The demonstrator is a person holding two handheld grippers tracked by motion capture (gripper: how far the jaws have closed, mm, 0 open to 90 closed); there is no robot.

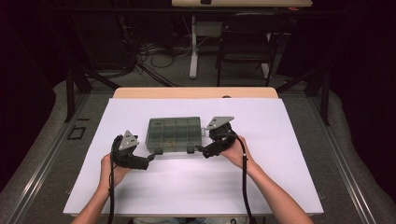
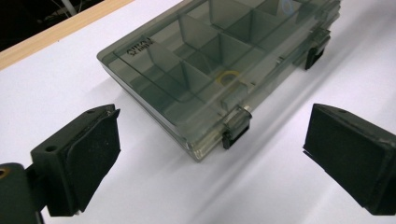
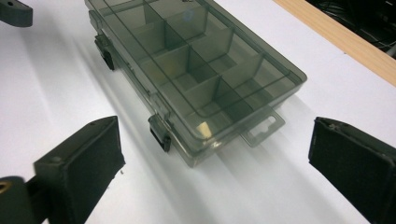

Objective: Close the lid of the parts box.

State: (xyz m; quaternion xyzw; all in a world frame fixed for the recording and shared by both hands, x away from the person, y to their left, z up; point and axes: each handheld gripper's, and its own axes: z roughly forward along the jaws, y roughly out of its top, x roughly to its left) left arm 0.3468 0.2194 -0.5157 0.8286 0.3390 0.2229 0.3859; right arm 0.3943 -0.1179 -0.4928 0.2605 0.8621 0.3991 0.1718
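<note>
The tabletop [image 1: 140, 186], covered in a white sheet, carries one thing: a smoky clear plastic box [image 1: 173, 134] with a shut lid and small compartments inside, lying flat near the middle of the sheet. The left gripper [image 1: 148, 161] sits at about 8 o'clock from the box, and the right gripper [image 1: 201, 150] at about 4 o'clock, both just beside the front edge. Each one is spread wide with nothing between its pads, as both gripper views show.

Along that front edge are two dark latches; the left gripper faces one latch [image 2: 236, 126] and the right gripper faces the other latch [image 3: 160, 133].

The likely trouble is that the box is light and rests on a smooth sheet, so a push on one latch could slide or swing it toward 12 o'clock rather than pop the clasp. The broad pads could also miss the small tab. A small yellowish ring [image 2: 228, 78] inside might jump compartments if the lid snaps up hard.
</note>
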